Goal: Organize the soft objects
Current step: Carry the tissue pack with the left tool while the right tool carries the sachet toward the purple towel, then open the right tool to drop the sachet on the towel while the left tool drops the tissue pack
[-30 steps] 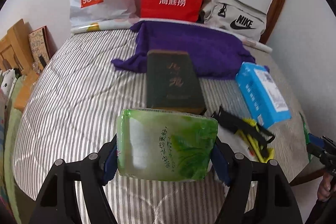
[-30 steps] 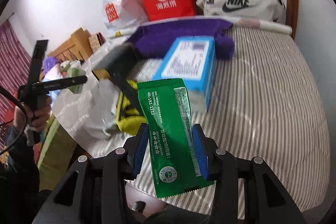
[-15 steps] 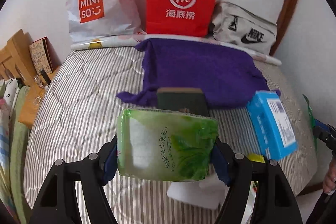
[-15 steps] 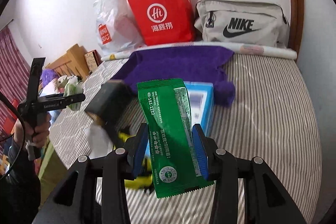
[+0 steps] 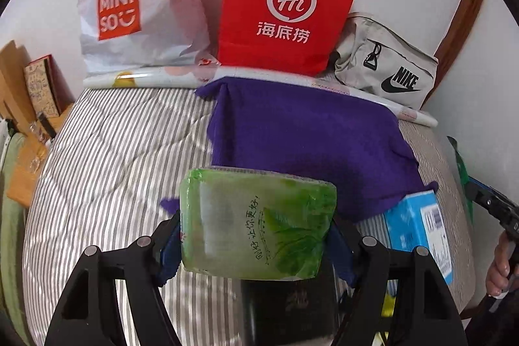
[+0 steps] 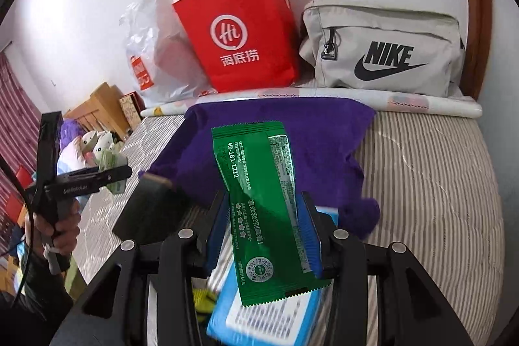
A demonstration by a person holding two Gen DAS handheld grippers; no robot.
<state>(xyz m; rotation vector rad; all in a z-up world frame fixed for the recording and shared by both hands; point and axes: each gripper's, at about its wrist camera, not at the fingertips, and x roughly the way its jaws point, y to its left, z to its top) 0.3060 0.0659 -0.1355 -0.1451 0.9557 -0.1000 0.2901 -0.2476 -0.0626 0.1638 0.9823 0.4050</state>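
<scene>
- Your left gripper (image 5: pixel 258 244) is clamped across the light green tissue pack (image 5: pixel 258 221), which is held in the air just short of the near edge of the purple towel (image 5: pixel 308 145).
- Your right gripper (image 6: pixel 263 231) pinches the dark green sachet (image 6: pixel 264 200) upright, also above the towel's near edge.
- Take the towel as your landing spot, most likely; carry both items forward over it.
- Lower each until it rests on the cloth before spreading the fingers.
- Set them side by side, apart from each other.
- Steer clear of the blue box (image 5: pixel 421 232) and dark book (image 6: pixel 146 209) beside the towel's near corners.
</scene>
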